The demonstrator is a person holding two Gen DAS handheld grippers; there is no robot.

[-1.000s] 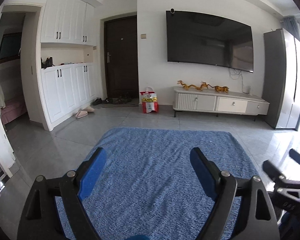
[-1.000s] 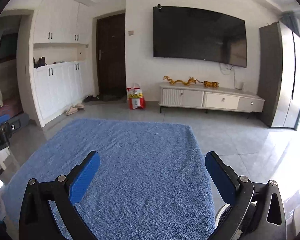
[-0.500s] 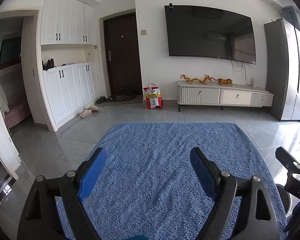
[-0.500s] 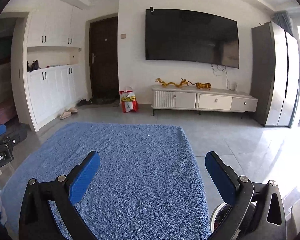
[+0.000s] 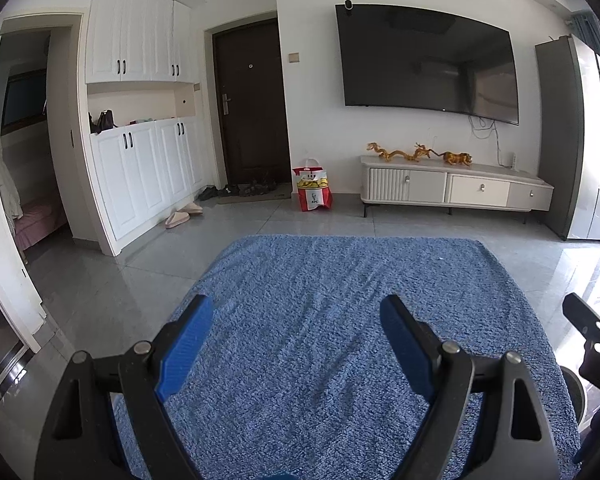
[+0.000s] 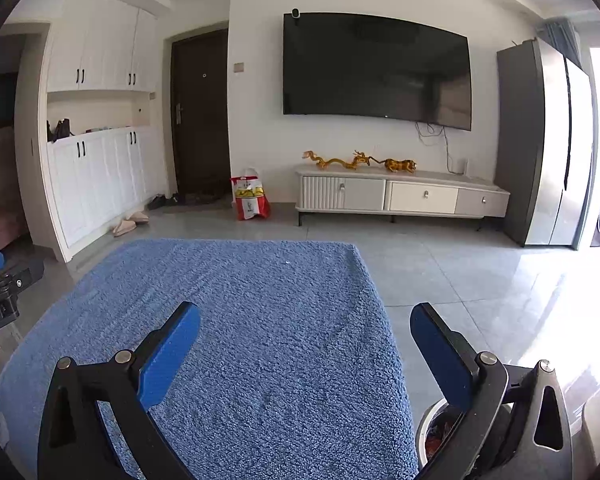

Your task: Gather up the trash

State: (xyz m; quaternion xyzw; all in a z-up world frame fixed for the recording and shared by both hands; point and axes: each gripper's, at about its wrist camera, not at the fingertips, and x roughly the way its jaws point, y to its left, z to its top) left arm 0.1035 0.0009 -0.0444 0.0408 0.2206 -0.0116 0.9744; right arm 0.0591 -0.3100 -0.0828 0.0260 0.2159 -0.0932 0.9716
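Observation:
My left gripper [image 5: 296,308] hangs open over a blue shaggy rug [image 5: 340,340] with nothing between its blue fingers. My right gripper [image 6: 306,312] is open too, above the rug's [image 6: 240,320] right part, also holding nothing. A red and white fast-food bag [image 5: 313,190] [image 6: 250,199] stands on the tiles by the far wall, left of the TV stand. A tiny white speck [image 6: 287,263] lies on the rug's far part. A round white-rimmed bin [image 6: 434,428] with coloured contents shows behind my right finger, low in the right wrist view.
A white TV stand [image 5: 456,190] with golden figurines sits under a wall TV. Slippers [image 5: 182,216] and shoes lie by the white cabinets [image 5: 140,176] and dark door [image 5: 252,100]. A grey fridge [image 6: 540,148] stands at the right. Grey tiles surround the rug.
Both views have levelled out and swung slightly, so the room sits straighter in frame. The bin has come into the right wrist view at the bottom right. Both grippers stay open.

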